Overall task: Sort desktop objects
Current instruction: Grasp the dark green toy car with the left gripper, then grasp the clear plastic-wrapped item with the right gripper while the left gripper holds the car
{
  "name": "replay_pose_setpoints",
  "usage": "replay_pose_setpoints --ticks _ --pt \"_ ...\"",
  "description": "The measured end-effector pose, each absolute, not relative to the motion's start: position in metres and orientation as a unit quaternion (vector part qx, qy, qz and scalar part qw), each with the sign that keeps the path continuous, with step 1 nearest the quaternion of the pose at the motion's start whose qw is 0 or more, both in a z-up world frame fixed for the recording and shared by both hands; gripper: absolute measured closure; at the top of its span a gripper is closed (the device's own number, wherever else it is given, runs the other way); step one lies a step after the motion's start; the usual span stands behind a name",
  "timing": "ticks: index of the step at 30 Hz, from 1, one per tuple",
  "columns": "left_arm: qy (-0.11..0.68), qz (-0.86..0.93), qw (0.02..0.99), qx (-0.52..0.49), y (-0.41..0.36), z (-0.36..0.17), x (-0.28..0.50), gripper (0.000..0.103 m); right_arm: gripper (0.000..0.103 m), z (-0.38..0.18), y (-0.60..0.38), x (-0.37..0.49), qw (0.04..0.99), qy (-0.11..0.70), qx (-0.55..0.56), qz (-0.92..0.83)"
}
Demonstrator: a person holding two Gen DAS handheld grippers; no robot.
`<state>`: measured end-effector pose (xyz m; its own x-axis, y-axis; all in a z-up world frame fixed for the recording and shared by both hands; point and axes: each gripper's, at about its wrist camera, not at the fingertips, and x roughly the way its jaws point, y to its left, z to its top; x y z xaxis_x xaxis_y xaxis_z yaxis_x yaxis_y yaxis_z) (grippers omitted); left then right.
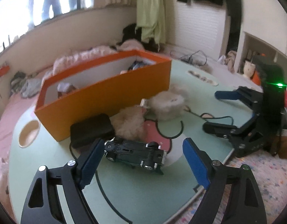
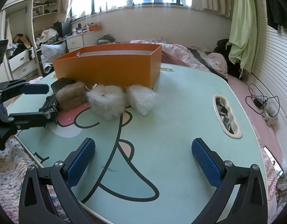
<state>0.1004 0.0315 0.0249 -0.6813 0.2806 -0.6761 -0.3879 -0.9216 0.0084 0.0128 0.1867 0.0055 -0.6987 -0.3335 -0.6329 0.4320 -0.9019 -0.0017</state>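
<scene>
Left gripper (image 1: 143, 160) brackets the upside-down black toy car (image 1: 134, 154) on the table (image 1: 143, 196), left pad touching, unclenched. Rigid, light, smooth: squeeze mid-body flanks. Right gripper (image 2: 143, 160) is released, empty.

- The left wrist view is taken low and close over the pale green table (image 1: 50, 177), angled down, with the orange box (image 1: 109, 100) seen ahead and slightly to the left.
- The right wrist view is taken from farther back over the table (image 2: 180, 112), angled down, with the orange box (image 2: 108, 69) faced squarely towards the window.
- The box, the furry items just before it and the table top are shared; each gripper is caught at the edge of the other view.
</scene>
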Motion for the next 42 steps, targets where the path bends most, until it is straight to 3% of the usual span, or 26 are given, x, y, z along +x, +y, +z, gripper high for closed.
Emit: replay_pose_setpoints --ticks 3,4,7,9,13,22,30,31,34,40,42 --pt "0.052 0.908 0.173 -0.379 0.025 0.017 0.085 0.024 0.0 0.005 0.186 0.013 0.209 0.075 0.327 -0.919" --pt "0.045 0.906 0.172 -0.384 0.023 0.015 0.082 0.033 0.0 0.005 0.186 0.013 0.209 0.075 0.327 -0.919" --pt "0.03 0.907 0.179 -0.38 0.018 0.014 0.085 0.045 0.0 0.006 0.186 0.013 0.209 0.075 0.327 -0.919" --pt "0.032 0.91 0.176 -0.375 0.017 0.013 0.09 0.048 0.0 0.006 0.186 0.013 0.209 0.075 0.327 -0.919" --pt "0.036 0.913 0.173 -0.367 0.012 0.012 0.1 0.075 0.0 0.005 0.186 0.013 0.209 0.075 0.327 -0.919" --pt "0.033 0.926 0.151 -0.343 -0.005 0.008 0.125 0.076 0.0 0.011 0.19 0.015 0.193 0.072 0.321 -0.925" --pt "0.06 0.929 0.138 -0.338 0.001 0.007 0.125 0.075 0.001 0.048 0.189 -0.011 0.206 0.053 0.321 -0.923" --pt "0.057 0.929 0.14 -0.338 0.001 0.007 0.124 0.075 0.004 0.051 0.189 -0.018 0.207 0.048 0.326 -0.921" --pt "0.058 0.929 0.139 -0.338 0.001 0.007 0.124 0.075 0.037 0.052 0.185 -0.042 0.201 0.048 0.351 -0.913" --pt "0.056 0.929 0.141 -0.337 0.001 0.006 0.123 0.075 0.042 0.038 0.171 -0.06 0.212 0.063 0.382 -0.897" --pt "0.054 0.929 0.142 -0.337 0.0 0.006 0.124 0.076 0.061 0.026 0.163 -0.062 0.214 0.078 0.405 -0.885"
